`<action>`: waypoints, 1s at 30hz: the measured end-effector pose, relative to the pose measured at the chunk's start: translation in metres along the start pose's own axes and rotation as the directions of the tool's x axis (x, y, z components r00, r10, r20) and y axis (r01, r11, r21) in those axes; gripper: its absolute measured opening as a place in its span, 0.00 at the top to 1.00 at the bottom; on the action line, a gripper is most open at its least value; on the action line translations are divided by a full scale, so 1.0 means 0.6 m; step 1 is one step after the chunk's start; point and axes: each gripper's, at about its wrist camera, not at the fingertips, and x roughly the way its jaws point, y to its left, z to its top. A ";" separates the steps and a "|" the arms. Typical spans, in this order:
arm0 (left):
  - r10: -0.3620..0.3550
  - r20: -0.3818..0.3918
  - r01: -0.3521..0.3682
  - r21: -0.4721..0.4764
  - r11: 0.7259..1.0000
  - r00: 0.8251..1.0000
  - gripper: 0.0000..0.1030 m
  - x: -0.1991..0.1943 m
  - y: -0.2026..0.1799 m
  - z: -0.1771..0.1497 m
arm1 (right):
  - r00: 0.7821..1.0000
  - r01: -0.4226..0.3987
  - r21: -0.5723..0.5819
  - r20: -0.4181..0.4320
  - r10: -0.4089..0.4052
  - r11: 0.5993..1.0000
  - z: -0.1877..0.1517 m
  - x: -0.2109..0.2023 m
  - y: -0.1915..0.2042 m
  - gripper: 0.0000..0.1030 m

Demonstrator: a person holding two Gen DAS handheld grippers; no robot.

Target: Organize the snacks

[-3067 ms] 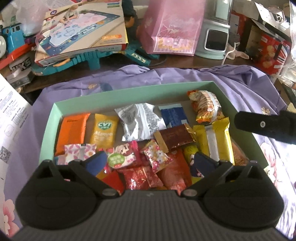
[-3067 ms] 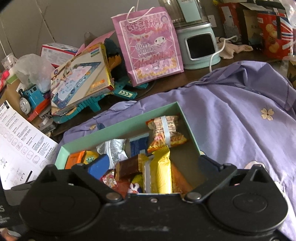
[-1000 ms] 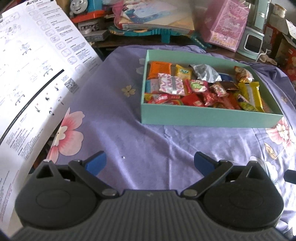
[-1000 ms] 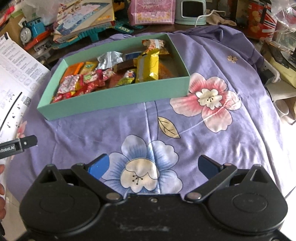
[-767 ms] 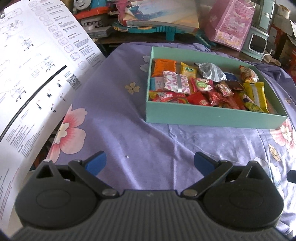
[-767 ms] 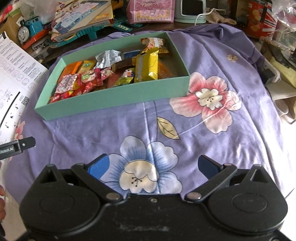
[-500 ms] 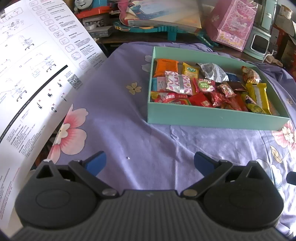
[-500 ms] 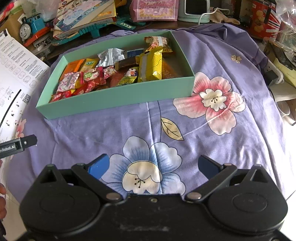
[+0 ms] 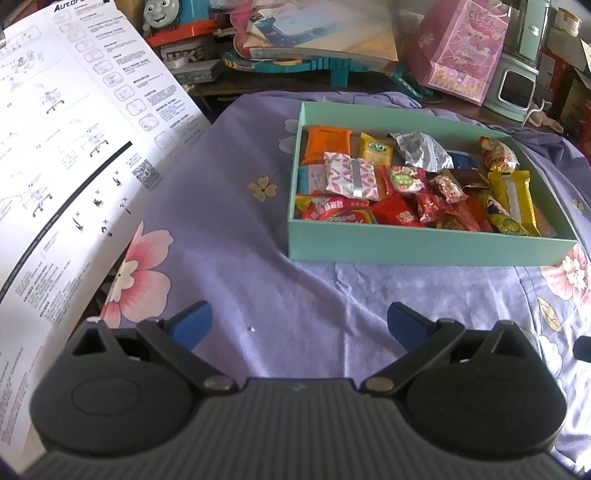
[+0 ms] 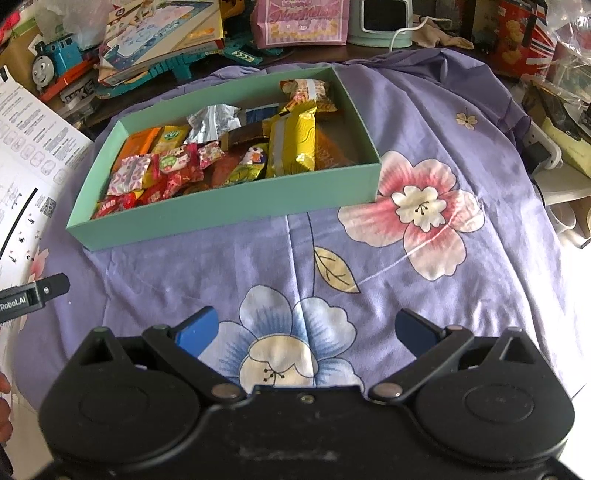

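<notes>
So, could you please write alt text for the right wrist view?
A teal box full of wrapped snacks sits on a purple floral cloth. The open, empty right hand-held gripper hovers in front; toys clutter the background.

Home, toy train (image 9: 168, 14), floral bedsheet (image 10: 424, 206), gift bag (image 9: 461, 55)

snacks (image 9: 406, 195) at box bottom: lower packets overlapped, labels mostly unreadable
box (image 10: 229, 206) near wall: hides the front-row packets' lower edges in right wrist view
left tool (image 10: 33, 293): only a black tip shows at right-view left edge, state not visible there
instruction sheet (image 9: 74, 147): cut by frame edge, print too small to read
desk: covered by purple cloth (image 9: 240, 258)
</notes>
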 end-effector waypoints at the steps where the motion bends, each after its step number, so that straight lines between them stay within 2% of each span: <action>1: -0.001 0.003 0.001 0.000 1.000 1.000 0.00 -0.001 -0.001 0.001 | 1.000 0.000 -0.001 0.003 0.000 1.000 0.003 -0.001 -0.001 0.00; 10: 0.002 0.018 -0.003 0.011 1.000 1.000 0.00 -0.006 -0.006 0.010 | 1.000 0.002 0.002 0.024 -0.002 1.000 0.025 -0.003 -0.008 0.00; 25: 0.006 0.021 -0.006 0.021 1.000 1.000 0.00 -0.007 -0.011 0.019 | 1.000 0.004 0.006 0.027 -0.005 1.000 0.027 -0.003 -0.009 0.00; 30: -0.015 0.007 0.014 0.025 1.000 1.000 0.00 -0.003 -0.013 0.020 | 1.000 0.004 0.004 0.026 -0.004 1.000 0.027 -0.002 -0.009 0.00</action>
